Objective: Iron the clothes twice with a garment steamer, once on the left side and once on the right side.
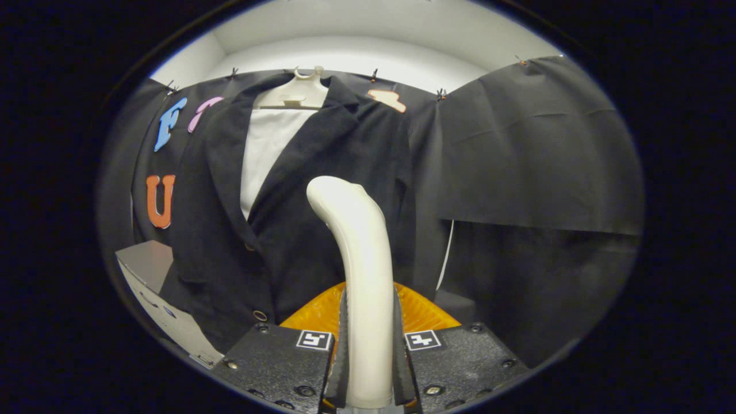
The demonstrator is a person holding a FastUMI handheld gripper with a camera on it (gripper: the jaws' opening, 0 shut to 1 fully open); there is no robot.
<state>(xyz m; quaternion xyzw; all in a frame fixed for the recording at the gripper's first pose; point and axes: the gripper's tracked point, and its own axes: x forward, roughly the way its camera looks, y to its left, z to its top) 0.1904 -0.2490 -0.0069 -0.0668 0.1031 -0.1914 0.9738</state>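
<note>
A dark jacket [299, 195] over a white shirt [267, 149] hangs on a pale hanger [299, 92] against the booth's back wall. My gripper [368, 345] is shut on the cream handle of the garment steamer [359, 259], which rises between the fingers and curves toward the jacket. The steamer's head lies over the jacket's right front panel, about mid-chest height; its nozzle face is hidden. An orange part of the steamer [422, 313] shows behind the handle, just above the fingers.
A grey and white box [155, 287] stands at the lower left beside the jacket's hem. A thin white cord [445, 259] hangs down right of the jacket. Black cloth [535, 167] covers the right wall.
</note>
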